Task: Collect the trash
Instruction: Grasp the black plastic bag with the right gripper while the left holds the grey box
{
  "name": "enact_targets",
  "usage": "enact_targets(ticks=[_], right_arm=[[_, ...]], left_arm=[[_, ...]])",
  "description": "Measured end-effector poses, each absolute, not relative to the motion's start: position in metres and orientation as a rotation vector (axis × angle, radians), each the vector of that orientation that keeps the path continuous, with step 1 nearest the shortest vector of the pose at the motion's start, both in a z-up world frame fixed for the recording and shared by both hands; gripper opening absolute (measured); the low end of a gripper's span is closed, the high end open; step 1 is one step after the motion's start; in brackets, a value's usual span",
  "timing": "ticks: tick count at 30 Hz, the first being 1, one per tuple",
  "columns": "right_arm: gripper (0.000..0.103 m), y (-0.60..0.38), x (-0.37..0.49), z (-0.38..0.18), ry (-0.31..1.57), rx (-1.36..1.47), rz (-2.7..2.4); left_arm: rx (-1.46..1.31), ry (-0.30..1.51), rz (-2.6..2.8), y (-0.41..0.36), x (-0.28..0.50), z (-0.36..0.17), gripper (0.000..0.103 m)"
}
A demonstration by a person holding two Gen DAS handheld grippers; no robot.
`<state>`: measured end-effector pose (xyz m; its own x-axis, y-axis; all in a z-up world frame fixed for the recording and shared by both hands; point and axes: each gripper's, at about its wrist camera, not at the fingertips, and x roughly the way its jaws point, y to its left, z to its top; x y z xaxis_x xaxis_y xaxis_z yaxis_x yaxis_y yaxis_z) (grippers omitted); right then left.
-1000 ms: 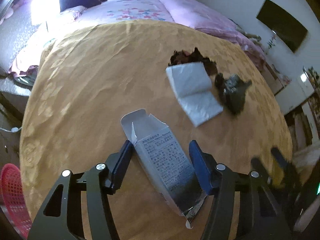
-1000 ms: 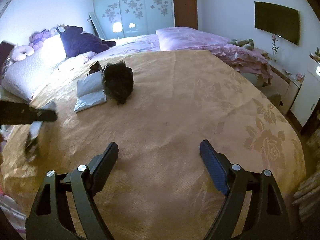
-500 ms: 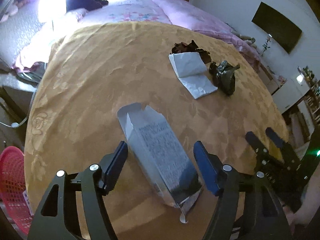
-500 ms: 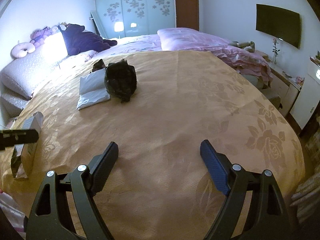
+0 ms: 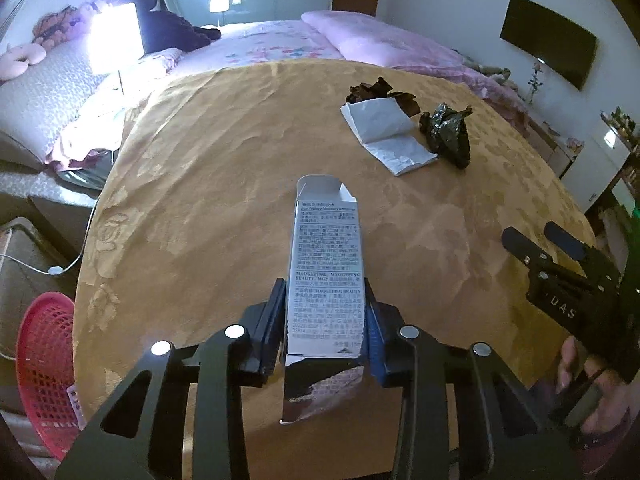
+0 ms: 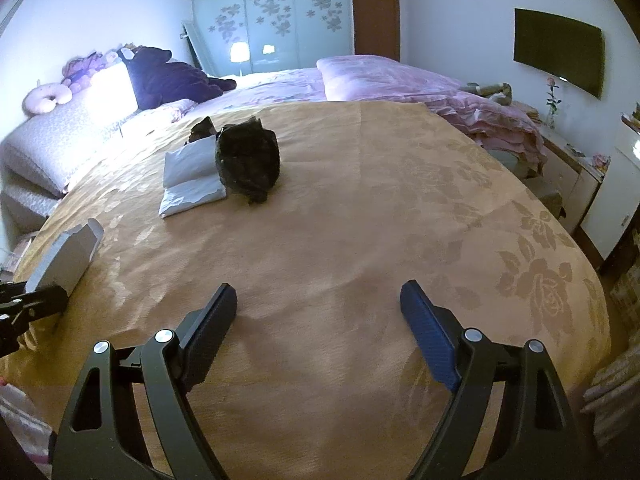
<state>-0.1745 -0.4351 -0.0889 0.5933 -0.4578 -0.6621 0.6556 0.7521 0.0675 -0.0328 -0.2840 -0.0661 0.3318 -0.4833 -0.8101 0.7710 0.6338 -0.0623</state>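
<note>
Our left claw (image 5: 325, 320) has just closed its jaws, now pinching the empty carton (image 5: 325, 264); the red basket (image 5: 44, 364) waits to its left, our right claw (image 6: 316, 324) spread, empty.

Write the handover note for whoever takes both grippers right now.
Left gripper: jaws have just been closing, now shut on the white carton, open end away from you.
Right gripper: open, holding nothing, over the gold tablecloth.
On the cloth: white paper, black crumpled wrapper, dark scrap behind the paper.
Red basket low left of the table.
Done: carton gripped. Left: bin everything.
</note>
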Motion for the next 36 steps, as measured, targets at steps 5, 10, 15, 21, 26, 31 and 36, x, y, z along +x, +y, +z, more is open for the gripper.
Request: enact_targets(ticks=[5, 10, 15, 21, 26, 31, 36], right_arm=[[0.080, -0.436, -0.169, -0.086, 0.670, 0.358, -0.605], [0.076, -0.439, -0.159, -0.080, 0.672, 0.402, -0.544], [0.076, -0.449, -0.141, -0.066, 0.651, 0.442, -0.506], [0.075, -0.458, -0.110, -0.047, 0.627, 0.411, -0.489], [0.075, -0.468, -0.082, -0.042, 0.637, 0.399, -0.489], [0.074, -0.480, -0.060, -0.051, 0.682, 0.396, -0.515], [0.052, -0.487, -0.048, -0.062, 0.734, 0.414, -0.507]], left_arm=[[0.364, 0.899, -0.833, -0.272, -0.030, -0.065, 0.033], [0.381, 0.865, -0.809, -0.258, -0.024, -0.060, 0.033], [0.358, 0.873, -0.785, -0.242, -0.015, -0.060, 0.033], [0.336, 0.876, -0.771, -0.231, -0.008, -0.059, 0.033], [0.323, 0.863, -0.766, -0.228, -0.005, -0.056, 0.033], [0.318, 0.859, -0.760, -0.226, -0.002, -0.055, 0.033], [0.315, 0.863, -0.751, -0.225, 0.001, -0.056, 0.033]])
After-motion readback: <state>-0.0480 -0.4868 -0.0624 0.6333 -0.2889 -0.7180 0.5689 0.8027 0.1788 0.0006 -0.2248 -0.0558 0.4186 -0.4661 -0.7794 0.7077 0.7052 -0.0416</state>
